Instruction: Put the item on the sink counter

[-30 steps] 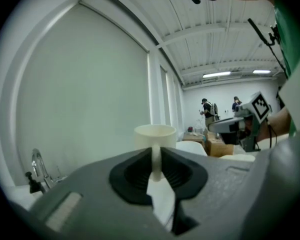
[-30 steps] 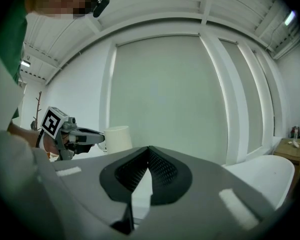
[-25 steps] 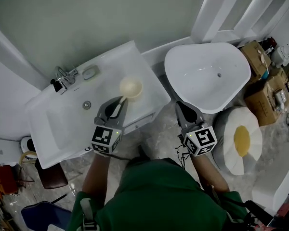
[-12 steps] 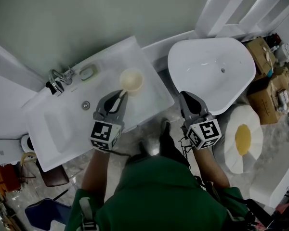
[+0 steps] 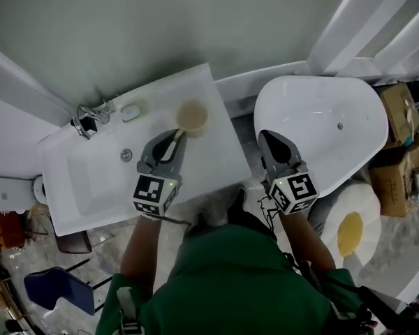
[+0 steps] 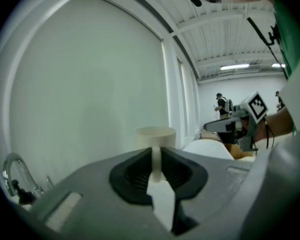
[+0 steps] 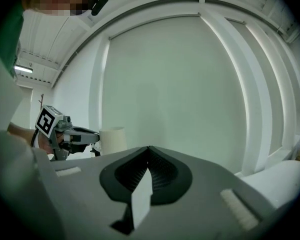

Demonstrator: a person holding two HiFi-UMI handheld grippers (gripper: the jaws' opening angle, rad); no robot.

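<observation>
A cream cup (image 5: 193, 117) with a handle is over the right part of the white sink counter (image 5: 220, 152), near the wall. My left gripper (image 5: 175, 137) is shut on the cup's handle; in the left gripper view the handle (image 6: 155, 160) stands pinched between the jaws with the cup (image 6: 155, 135) just beyond. Whether the cup rests on the counter I cannot tell. My right gripper (image 5: 265, 136) hangs over the gap between counter and bathtub, shut and empty. The right gripper (image 7: 148, 150) view shows its jaws together, with the cup (image 7: 113, 140) at the left.
A faucet (image 5: 91, 112), a soap dish (image 5: 133, 109) and the basin drain (image 5: 126, 155) lie left of the cup. A white bathtub (image 5: 321, 117) stands to the right, with an egg-shaped cushion (image 5: 349, 232) and cardboard boxes (image 5: 405, 117) beyond. A blue chair (image 5: 59, 292) is lower left.
The head view has shifted, so sink and bathtub sit differently in the picture. My left gripper keeps hold of the cup and has edged a little toward the wall. The right gripper stays shut.
</observation>
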